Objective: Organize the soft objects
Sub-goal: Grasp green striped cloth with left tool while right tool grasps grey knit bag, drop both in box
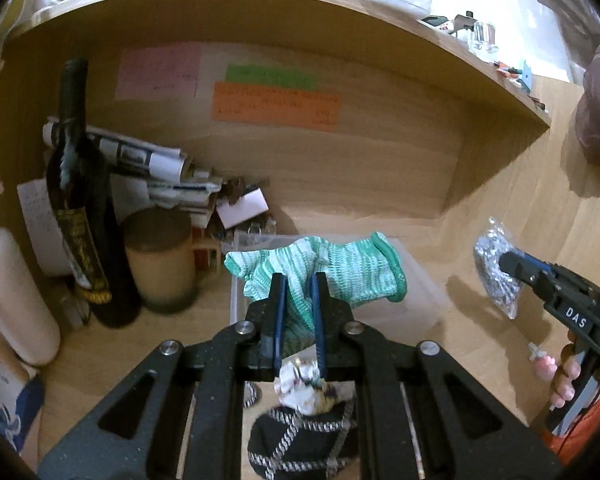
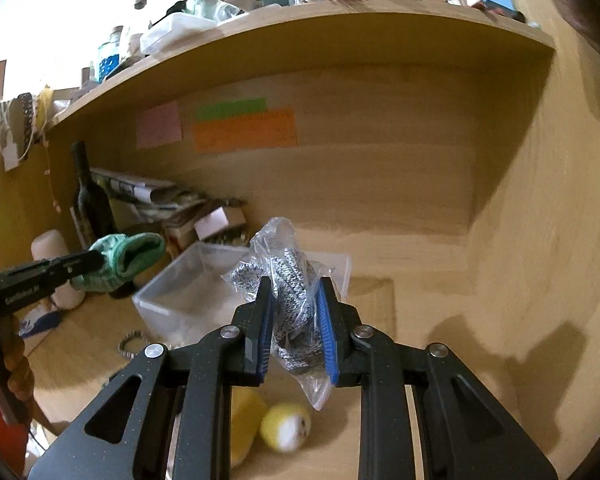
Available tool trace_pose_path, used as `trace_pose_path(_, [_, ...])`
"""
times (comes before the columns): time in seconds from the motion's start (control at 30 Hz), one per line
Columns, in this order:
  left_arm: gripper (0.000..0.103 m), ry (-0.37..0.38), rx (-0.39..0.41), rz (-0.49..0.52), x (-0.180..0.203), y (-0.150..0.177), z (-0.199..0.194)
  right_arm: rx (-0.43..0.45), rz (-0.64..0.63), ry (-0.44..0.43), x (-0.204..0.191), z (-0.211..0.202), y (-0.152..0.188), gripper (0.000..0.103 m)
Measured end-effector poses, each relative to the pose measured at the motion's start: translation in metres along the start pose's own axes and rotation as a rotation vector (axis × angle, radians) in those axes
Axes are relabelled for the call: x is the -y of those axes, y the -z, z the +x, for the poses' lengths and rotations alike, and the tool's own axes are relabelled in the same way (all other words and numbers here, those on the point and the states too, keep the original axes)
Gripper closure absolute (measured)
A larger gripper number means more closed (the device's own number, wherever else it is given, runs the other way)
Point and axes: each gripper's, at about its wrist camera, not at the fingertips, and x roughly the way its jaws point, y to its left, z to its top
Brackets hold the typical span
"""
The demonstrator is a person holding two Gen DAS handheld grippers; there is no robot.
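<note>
My left gripper (image 1: pixel 299 280) is shut on a green-and-white knitted glove (image 1: pixel 340 268) and holds it above a clear plastic bin (image 1: pixel 424 280). In the right wrist view the glove (image 2: pixel 128 258) hangs at the left, beside the bin (image 2: pixel 180 300). My right gripper (image 2: pixel 294 292) is shut on a clear bag of grey-white knitted fabric (image 2: pixel 290 280), held above the desk right of the bin. That bag (image 1: pixel 496 276) shows at the right in the left wrist view. A black patterned sock (image 1: pixel 300 444) and a crumpled floral cloth (image 1: pixel 304 388) lie under the left gripper.
A dark bottle (image 1: pixel 76 200), a beige cup (image 1: pixel 160 260), a white jug (image 1: pixel 8 292) and rolled papers (image 1: pixel 140 160) crowd the left corner under the shelf. A yellow sponge (image 2: pixel 244 424) and a yellow-white ball (image 2: pixel 286 426) lie on the desk near the right gripper.
</note>
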Motion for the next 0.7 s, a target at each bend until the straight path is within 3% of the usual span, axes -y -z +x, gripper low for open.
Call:
trace_pose_path(0.3, [0.091,-0.003,-0.042,0.052,0.008,-0.024,0.040,-0.034,-0.019,-0.041,-0.005,0.038,-0.021,0.084])
trace_pose_path(0.7, [0.091,0.000,-0.240,0.096,0.015,-0.018,0.122,-0.212,-0.065,-0.028,-0.008,0.111,-0.019,0.084])
